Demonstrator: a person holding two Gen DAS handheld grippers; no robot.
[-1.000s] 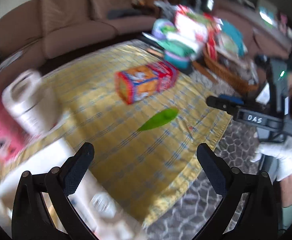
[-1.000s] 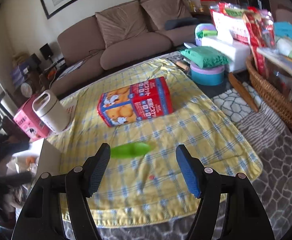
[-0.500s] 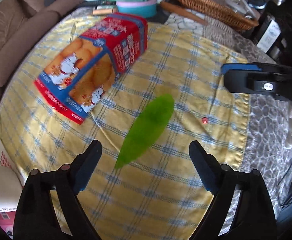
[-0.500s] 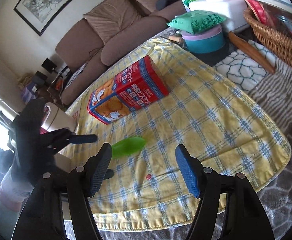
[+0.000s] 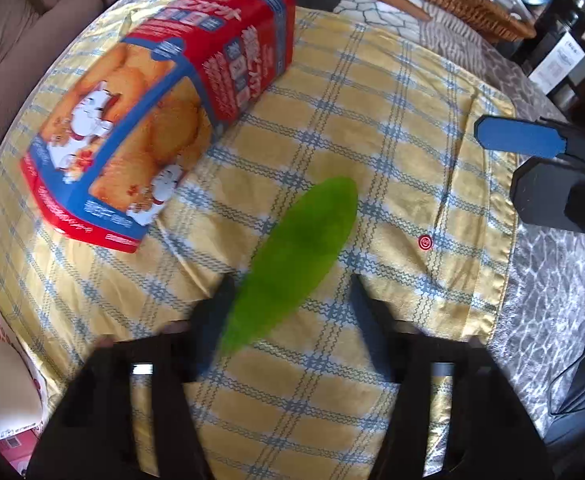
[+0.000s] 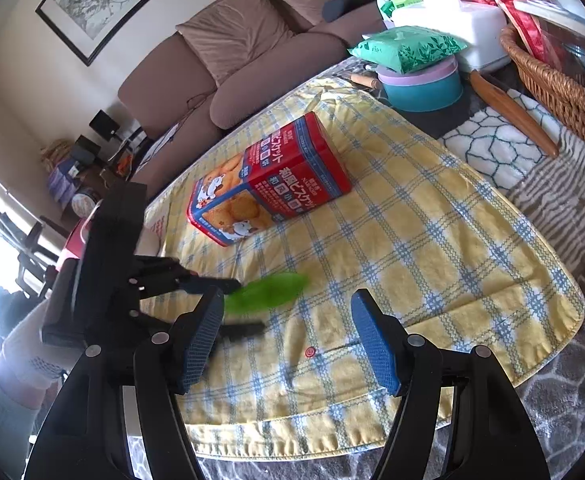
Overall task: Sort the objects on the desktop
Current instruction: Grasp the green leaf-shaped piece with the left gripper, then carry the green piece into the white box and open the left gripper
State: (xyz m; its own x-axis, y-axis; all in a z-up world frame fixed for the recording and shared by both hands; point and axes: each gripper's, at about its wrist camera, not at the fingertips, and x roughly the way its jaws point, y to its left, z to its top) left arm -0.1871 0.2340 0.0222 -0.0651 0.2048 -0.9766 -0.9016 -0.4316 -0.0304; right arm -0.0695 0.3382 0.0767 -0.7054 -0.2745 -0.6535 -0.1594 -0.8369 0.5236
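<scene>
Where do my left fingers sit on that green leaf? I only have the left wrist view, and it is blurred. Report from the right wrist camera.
Observer: The left gripper is open, one finger either side of the green leaf's near end, not closed on it.
Operator: Report the right gripper.
Observer: The right gripper is open with nothing between its fingers, above the yellow cloth.
Operator: Tell me what sits on the teal container.
Observer: A green packet lies on the teal container.
</scene>
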